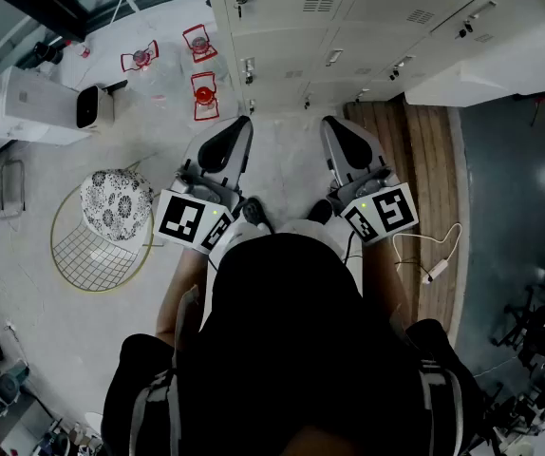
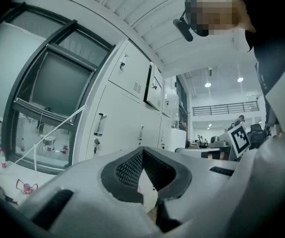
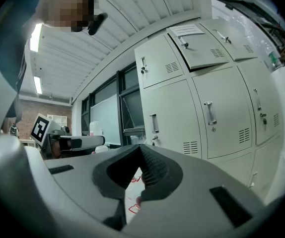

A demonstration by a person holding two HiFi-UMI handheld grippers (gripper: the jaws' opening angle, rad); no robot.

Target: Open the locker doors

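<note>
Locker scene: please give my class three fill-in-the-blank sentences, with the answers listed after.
The left gripper and right gripper both have their jaws ____.
The upper locker door stands slightly ____.
On the floor stand ____ red wire holders.
Answers: shut; open; three.

Pale floor (image 1: pixel 287 164), three red wire stands (image 1: pixel 203 96), round wire chair (image 1: pixel 83 255) with patterned cushion (image 1: pixel 116 202), white cable (image 1: pixel 422 250)

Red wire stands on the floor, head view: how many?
3 red wire stands: one leftmost, one by the lockers, one below it, nearer the person. Others may be hidden.
</note>
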